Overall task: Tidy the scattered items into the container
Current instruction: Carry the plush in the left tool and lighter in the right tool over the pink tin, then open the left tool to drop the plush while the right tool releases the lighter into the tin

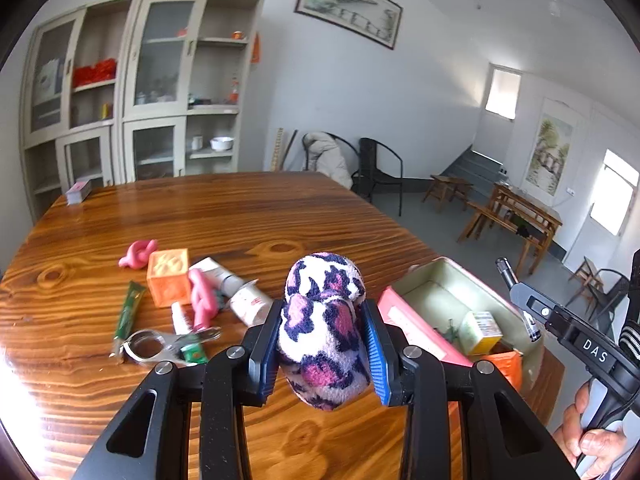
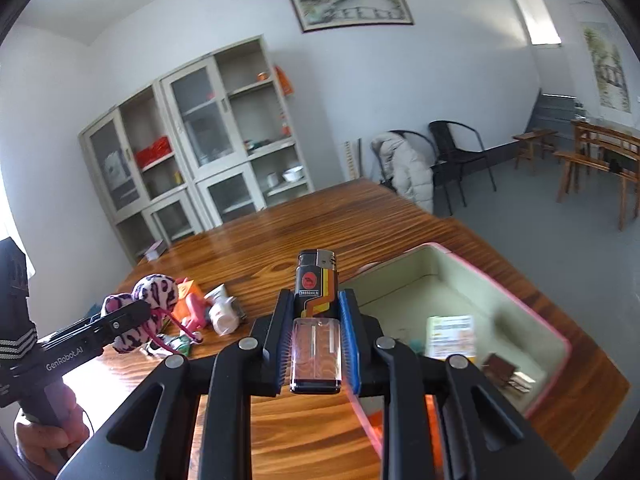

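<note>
Container (image 2: 532,320) beside clutter; left gripper (image 1: 324,328) clamps sock (image 1: 324,320), right gripper (image 2: 316,332) clamps lighter (image 2: 316,300).

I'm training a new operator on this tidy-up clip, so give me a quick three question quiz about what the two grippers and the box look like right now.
1. True or false: the left gripper is clamped on a pink-and-navy spotted plush toy.
2. What does the right gripper hold? A) cigarette lighter B) pink knot toy C) orange cube
3. Fill in: the pink-rimmed container already holds a small yellow-green ____.

Key: 1 true; 2 A; 3 box.
</note>
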Available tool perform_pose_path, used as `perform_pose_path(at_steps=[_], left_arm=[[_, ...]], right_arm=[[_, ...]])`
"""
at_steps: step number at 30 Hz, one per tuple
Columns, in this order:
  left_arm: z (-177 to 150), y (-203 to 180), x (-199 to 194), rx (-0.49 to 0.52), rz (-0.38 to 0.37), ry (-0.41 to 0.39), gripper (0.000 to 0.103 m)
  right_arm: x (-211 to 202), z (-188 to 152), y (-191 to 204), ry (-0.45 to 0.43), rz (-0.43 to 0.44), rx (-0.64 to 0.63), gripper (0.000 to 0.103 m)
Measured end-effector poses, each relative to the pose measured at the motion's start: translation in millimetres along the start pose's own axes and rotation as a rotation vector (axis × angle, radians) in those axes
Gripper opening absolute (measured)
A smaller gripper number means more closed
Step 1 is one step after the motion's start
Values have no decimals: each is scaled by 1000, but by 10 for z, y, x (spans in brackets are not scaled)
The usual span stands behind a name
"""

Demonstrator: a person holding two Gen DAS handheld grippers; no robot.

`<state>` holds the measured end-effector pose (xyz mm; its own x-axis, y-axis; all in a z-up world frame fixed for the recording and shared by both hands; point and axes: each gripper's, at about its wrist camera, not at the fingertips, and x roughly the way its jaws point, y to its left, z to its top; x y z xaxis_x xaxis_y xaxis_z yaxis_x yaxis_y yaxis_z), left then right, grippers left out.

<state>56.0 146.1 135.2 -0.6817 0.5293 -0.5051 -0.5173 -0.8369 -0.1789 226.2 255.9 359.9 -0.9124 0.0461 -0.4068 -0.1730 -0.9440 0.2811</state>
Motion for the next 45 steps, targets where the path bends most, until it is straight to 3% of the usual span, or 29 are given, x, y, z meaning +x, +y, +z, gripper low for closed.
perform_pose_path(at_steps=[9,16,22,35,36,37,38,41,45], left_arm=[[283,-694,82,71,-114,-43,39],[406,-1132,241,111,-191,-47,39],[379,-1253,456,100,-223,-16,39],[249,-1325,743,107,-207,71,42],[248,-1336,753,106,-209,78,44],[249,-1337,764,101,-211,89,66],[248,-1329,764,91,-207,91,99],[252,-1308,670,73,-189,50,103],[278,-1252,639,55,-179,46,103]], right_arm=[[-515,167,-643,-108,-113,66,25],[-533,106,-877,-101,-145,103,25],[-406,28,-959,-62,-144,107,25],[-195,-74,-1121,4,-161,127,25],[-184,-74,-1128,8,-161,129,26],[-173,-76,-1140,14,-160,135,26],[-161,-76,-1151,18,-163,142,26],[-118,-78,-1215,42,-158,174,29],[-114,-108,-1255,46,-169,196,44]])
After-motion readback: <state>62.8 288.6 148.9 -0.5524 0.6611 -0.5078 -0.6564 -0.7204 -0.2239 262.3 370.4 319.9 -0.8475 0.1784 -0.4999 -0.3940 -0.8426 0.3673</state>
